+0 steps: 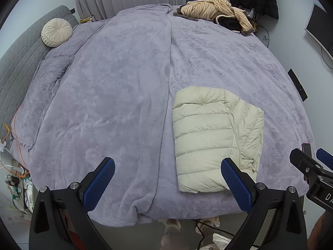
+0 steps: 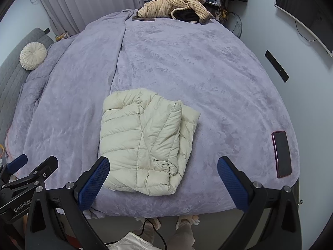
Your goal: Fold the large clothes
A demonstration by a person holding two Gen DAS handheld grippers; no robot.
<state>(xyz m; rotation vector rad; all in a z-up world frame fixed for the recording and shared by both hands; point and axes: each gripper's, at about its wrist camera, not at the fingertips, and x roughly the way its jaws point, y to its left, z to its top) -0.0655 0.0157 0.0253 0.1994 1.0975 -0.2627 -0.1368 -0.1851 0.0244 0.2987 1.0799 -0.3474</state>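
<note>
A cream quilted puffer jacket [image 1: 212,137] lies folded into a compact rectangle on the lilac bed cover [image 1: 116,87], near the bed's front edge. It also shows in the right wrist view [image 2: 145,141]. My left gripper [image 1: 166,166] is open and empty, held above the front edge, its right finger over the jacket's near corner. My right gripper [image 2: 163,166] is open and empty, held just in front of the jacket. Each gripper shows at the edge of the other's view.
A striped beige garment pile [image 1: 216,12] lies at the far edge of the bed. A round cream cushion [image 1: 56,32] rests by the grey headboard [image 1: 18,62]. A phone [image 2: 282,154] lies on the bed at the right. Cables and feet [image 2: 185,223] are on the floor below.
</note>
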